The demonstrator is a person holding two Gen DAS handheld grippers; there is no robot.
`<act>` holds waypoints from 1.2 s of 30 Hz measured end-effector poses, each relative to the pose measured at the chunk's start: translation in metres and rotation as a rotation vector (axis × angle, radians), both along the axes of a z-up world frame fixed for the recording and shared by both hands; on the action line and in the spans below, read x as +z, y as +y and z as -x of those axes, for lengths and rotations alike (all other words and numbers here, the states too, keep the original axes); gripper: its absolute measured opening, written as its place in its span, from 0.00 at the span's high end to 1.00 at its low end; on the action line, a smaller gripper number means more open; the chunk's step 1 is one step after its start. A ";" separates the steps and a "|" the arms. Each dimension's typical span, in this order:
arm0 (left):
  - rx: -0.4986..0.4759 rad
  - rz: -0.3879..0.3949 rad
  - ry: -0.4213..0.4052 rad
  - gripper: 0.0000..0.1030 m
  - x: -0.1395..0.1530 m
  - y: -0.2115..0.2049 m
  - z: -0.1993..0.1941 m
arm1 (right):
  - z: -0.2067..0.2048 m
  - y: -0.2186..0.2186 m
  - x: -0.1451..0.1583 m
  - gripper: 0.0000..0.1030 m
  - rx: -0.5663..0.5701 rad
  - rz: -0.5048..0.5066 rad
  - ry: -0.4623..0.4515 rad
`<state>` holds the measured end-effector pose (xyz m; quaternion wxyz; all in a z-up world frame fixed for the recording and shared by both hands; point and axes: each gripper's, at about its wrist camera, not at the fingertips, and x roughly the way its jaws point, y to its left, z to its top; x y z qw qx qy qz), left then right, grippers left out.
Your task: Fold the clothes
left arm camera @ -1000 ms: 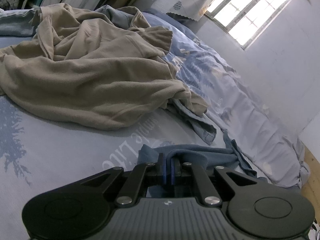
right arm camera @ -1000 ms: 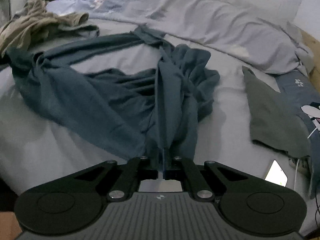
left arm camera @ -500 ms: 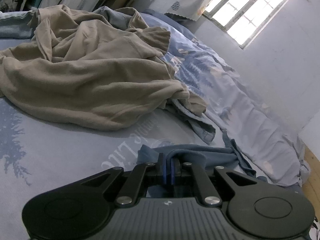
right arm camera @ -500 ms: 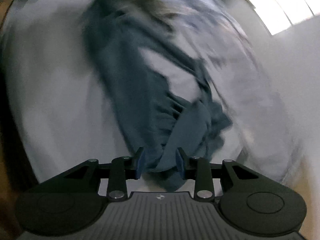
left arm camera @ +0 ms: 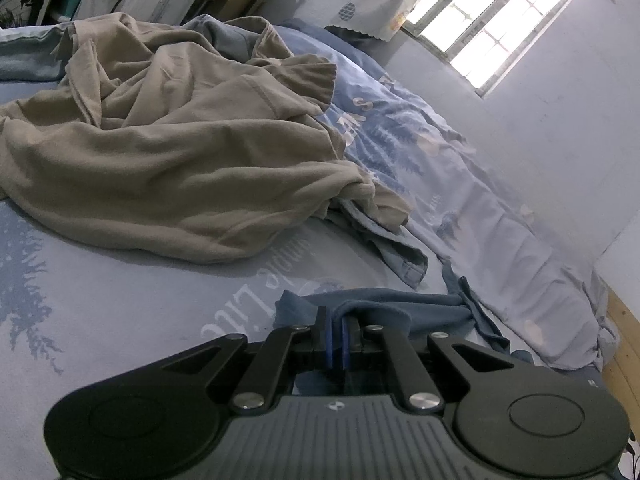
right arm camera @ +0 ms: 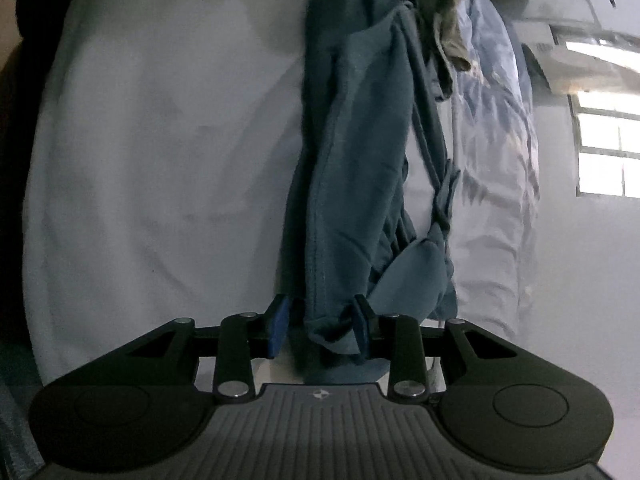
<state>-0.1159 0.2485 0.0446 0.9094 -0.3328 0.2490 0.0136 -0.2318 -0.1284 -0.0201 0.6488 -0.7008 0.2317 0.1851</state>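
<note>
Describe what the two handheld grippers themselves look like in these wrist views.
Both look alike. The left gripper and the right gripper have a matte black body with a ribbed grey centre panel bearing a small emblem, a round black disc on each side, black linkage bars with silver pivot screws, and blue pads on the fingers. No cables, hands or sleeves show.

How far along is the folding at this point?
Done: nothing looks folded. The blue garment lies bunched in a long strip on the bed.
In hand: the left gripper is shut on one end of it; the right gripper stands open with the other end between its pads.
Left: spreading and folding it, then the crumpled beige garment behind.
</note>
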 end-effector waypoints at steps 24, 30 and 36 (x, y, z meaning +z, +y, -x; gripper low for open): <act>0.002 -0.116 -0.156 0.98 0.039 -0.007 0.022 | -0.029 -0.003 0.111 0.97 -0.186 -0.559 -0.442; 0.012 -0.253 -0.269 0.98 0.089 -0.014 0.037 | -0.032 -0.007 0.165 0.98 -0.207 -0.675 -0.587; 0.025 -0.306 -0.396 0.98 0.165 -0.022 0.054 | -0.017 -0.023 0.228 0.98 -0.210 -0.746 -0.723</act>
